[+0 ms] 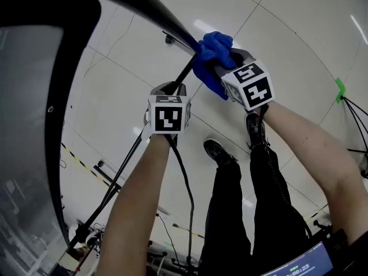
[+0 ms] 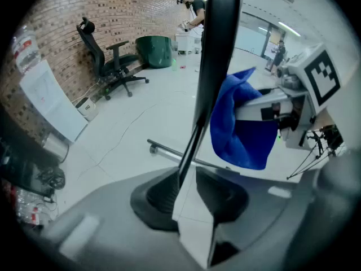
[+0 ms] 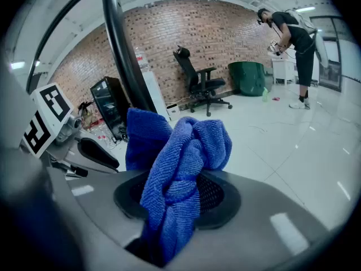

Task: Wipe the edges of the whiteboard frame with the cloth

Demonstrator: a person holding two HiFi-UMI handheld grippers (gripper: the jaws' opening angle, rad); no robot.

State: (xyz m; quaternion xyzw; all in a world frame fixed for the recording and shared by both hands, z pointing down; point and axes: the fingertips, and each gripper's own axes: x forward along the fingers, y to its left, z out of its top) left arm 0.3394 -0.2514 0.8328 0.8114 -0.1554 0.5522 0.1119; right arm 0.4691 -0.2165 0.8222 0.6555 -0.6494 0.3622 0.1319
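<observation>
Where the dark whiteboard frame (image 1: 150, 7) slants across the top of the head view, we list:

- cloth (image 3: 180, 162), blue and bunched, pinched tight between the jaws of the right gripper (image 3: 175, 208) and lying against the frame's thick bar
- left gripper (image 2: 192, 179), just below the cloth, jaws pressed together on the frame's thin strut (image 1: 122, 165)
- pale tiled floor (image 1: 287, 22), beneath the frame

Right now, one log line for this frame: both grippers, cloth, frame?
left gripper: jaws shut on black frame bar | right gripper: jaws shut on blue cloth | cloth: bunched, at the bar
</observation>
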